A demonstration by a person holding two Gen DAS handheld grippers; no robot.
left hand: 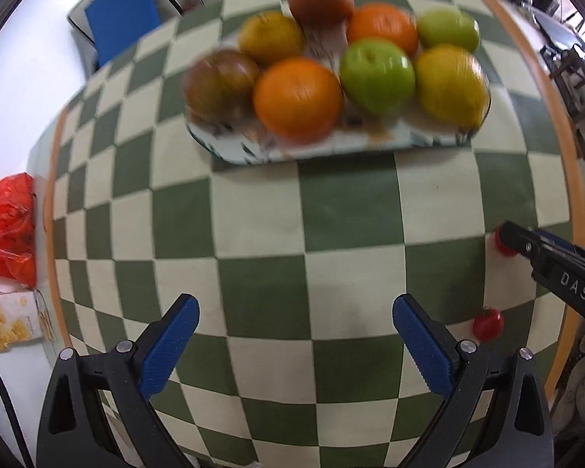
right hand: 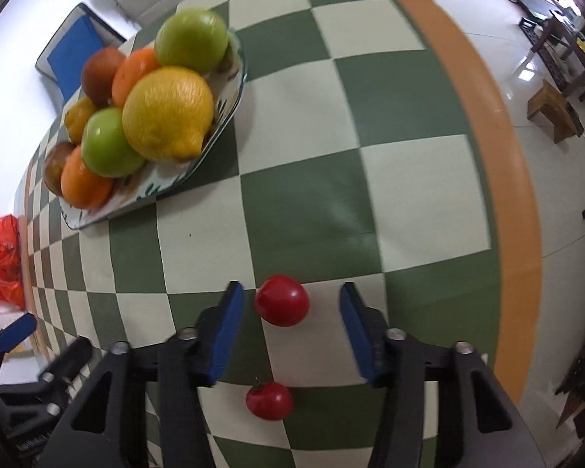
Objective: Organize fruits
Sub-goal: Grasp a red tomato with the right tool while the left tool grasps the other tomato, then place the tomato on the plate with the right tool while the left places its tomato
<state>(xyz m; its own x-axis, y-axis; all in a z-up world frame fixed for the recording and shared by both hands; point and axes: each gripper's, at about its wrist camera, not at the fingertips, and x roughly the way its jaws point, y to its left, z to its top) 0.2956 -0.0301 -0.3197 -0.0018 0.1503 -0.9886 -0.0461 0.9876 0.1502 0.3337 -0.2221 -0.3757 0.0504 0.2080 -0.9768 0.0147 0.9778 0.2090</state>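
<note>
- The right gripper (right hand: 291, 325), jaws spread, brackets a small round red tomato (right hand: 281, 305) on the green-checked tablecloth (right hand: 370, 179); a second tomato (right hand: 269, 400) lies nearer.
- The left gripper (left hand: 294, 345) hangs open and empty.
- Next, likely: close gently, then carry it to the patterned fruit tray (right hand: 230, 117).

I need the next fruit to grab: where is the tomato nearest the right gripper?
In the right wrist view, that tomato lies on the checkered tablecloth between the open right gripper fingers, with a second tomato just nearer the camera.
</note>
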